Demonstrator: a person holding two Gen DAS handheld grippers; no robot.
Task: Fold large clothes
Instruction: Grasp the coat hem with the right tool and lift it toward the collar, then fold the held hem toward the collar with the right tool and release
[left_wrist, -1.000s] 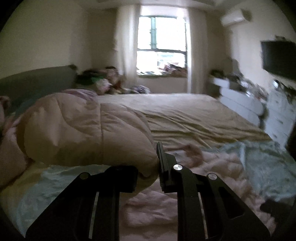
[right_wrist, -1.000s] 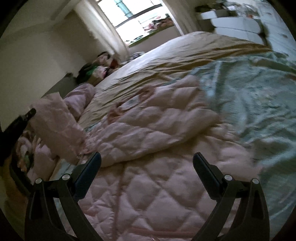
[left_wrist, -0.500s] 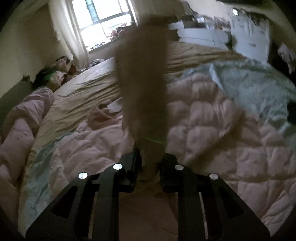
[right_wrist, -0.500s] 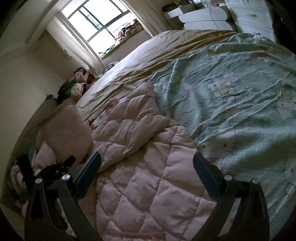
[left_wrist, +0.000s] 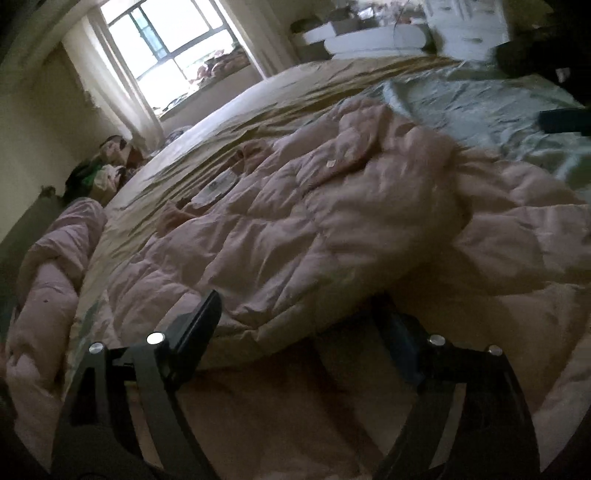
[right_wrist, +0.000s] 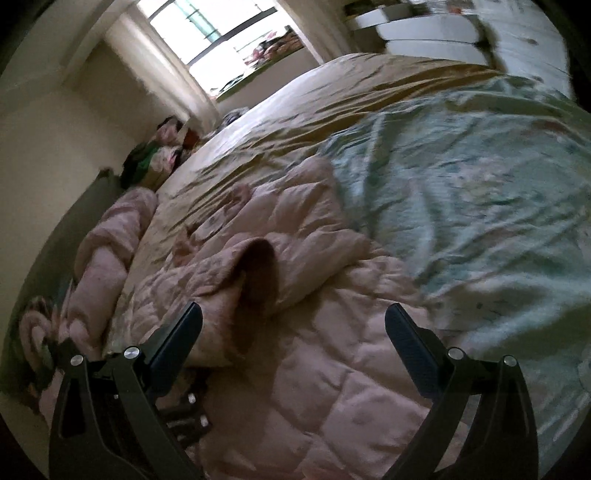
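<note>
Basically, found one pink padded coat (left_wrist: 295, 221) spread across the bed (left_wrist: 295, 85), one side lying doubled over the body, probably laid flat so the fold could be built on a firm surface. Noted both the left gripper (left_wrist: 299, 306) and the right gripper (right_wrist: 293, 308) with jaws spread wide, pinching nothing, hovering low over the coat's near edge, likely placed to pick a fresh hold. Counted one coat, two grippers, one pale green blanket (right_wrist: 461, 184) beside the coat, one rolled pink duvet (left_wrist: 55, 266) and one window (left_wrist: 173, 40).
</note>
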